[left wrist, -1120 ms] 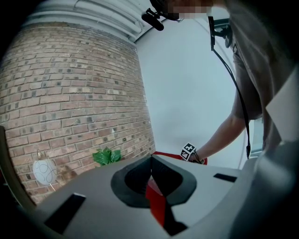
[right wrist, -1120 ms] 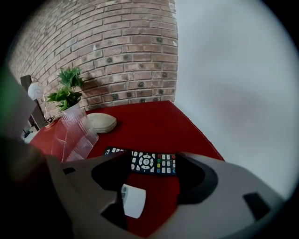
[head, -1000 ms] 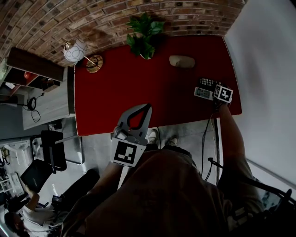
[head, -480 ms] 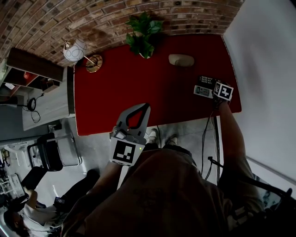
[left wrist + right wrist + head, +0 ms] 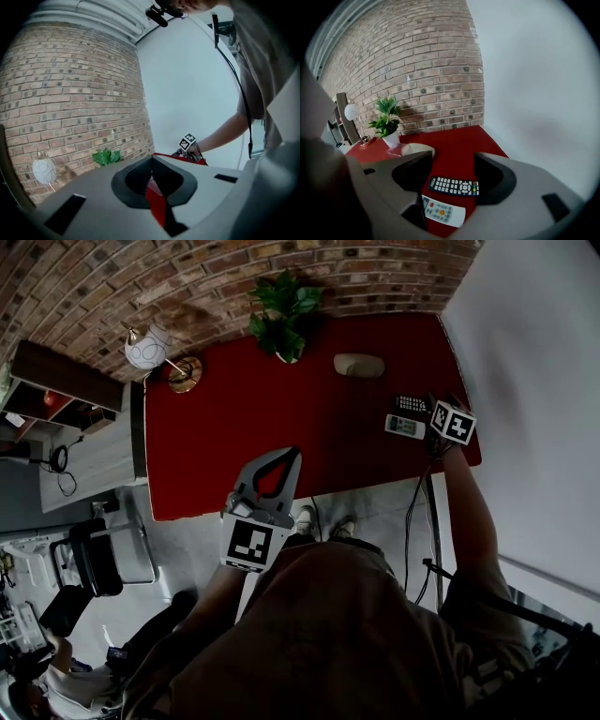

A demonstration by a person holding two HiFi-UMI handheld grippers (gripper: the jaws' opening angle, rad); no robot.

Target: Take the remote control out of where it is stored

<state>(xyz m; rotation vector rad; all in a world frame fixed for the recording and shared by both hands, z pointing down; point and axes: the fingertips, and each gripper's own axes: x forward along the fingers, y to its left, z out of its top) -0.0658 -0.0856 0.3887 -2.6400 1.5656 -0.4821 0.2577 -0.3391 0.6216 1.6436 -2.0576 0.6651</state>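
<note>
Two remotes lie side by side near the right end of the red table [image 5: 281, 399]: a black remote [image 5: 410, 404] [image 5: 454, 186] and, closer to me, a white remote [image 5: 404, 427] [image 5: 443, 211]. My right gripper [image 5: 433, 418] [image 5: 453, 169] hangs just above and in front of them, open, with both remotes showing between its jaws and nothing held. My left gripper [image 5: 284, 457] [image 5: 152, 161] is shut and empty. It is held at the table's near edge, far from the remotes.
A beige oval object [image 5: 358, 365] [image 5: 415, 150] rests beyond the remotes. At the table's back edge stand a potted plant [image 5: 281, 320] [image 5: 386, 122] and a globe lamp [image 5: 150, 348]. A brick wall runs behind, a white wall on the right. A chair [image 5: 89, 554] stands on the floor, left.
The head view has shifted a little. My right gripper stays beside the remotes and my left gripper keeps its place. The chair and a person at lower left have moved.
</note>
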